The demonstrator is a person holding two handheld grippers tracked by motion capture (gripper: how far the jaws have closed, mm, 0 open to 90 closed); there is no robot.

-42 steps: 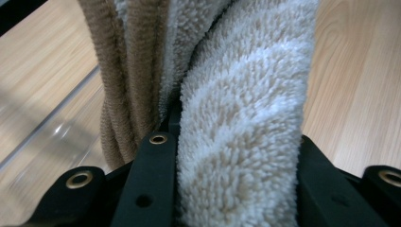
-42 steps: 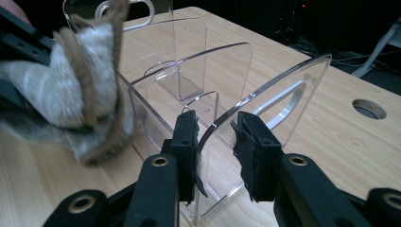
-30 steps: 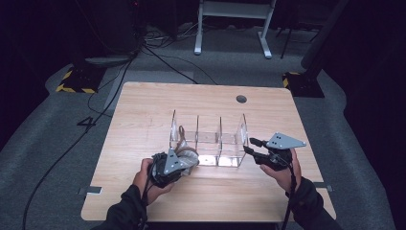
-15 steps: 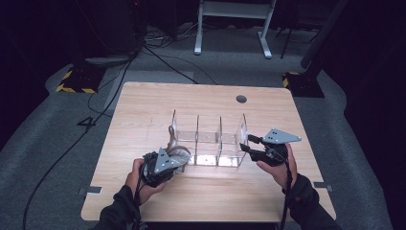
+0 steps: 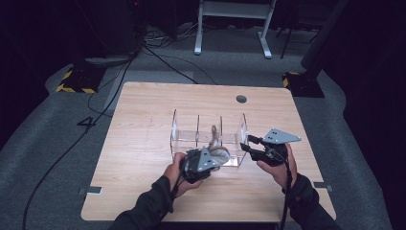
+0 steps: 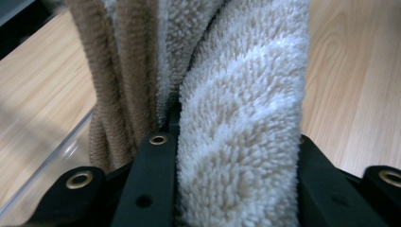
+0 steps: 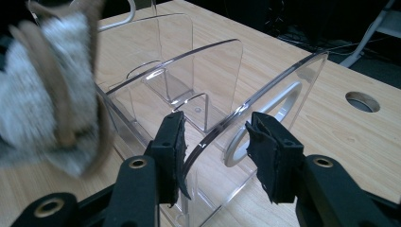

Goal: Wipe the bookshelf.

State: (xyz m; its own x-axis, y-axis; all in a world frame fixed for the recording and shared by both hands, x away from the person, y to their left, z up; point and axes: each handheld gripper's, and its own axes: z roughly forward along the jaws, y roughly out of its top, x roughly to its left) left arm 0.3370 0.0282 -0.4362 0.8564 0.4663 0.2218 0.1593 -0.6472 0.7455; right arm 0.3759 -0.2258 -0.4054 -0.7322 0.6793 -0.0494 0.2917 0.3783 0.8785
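Note:
A clear acrylic organizer (image 5: 186, 128) with several compartments stands at the table's middle. My left gripper (image 5: 216, 157) is shut on a fluffy beige-and-white fabric piece with brown trim (image 5: 219, 152), held at the organizer's front right part. In the left gripper view the fabric (image 6: 236, 94) fills the gap between the jaws of the left gripper (image 6: 231, 146). My right gripper (image 5: 246, 143) is open at the organizer's right end. In the right gripper view the right gripper (image 7: 215, 137) straddles the organizer's (image 7: 208, 71) end wall, and the blurred fabric (image 7: 42, 109) hangs at the left.
The wooden table (image 5: 143, 120) has a round cable hole (image 5: 241, 99) behind the organizer at the back right. Cables (image 5: 158, 62) and white desk legs (image 5: 230, 28) lie on the grey floor beyond the far edge.
My left gripper has carried the fabric to the right, from the organizer's left end toward its right part. The right gripper has stayed at the right end wall.

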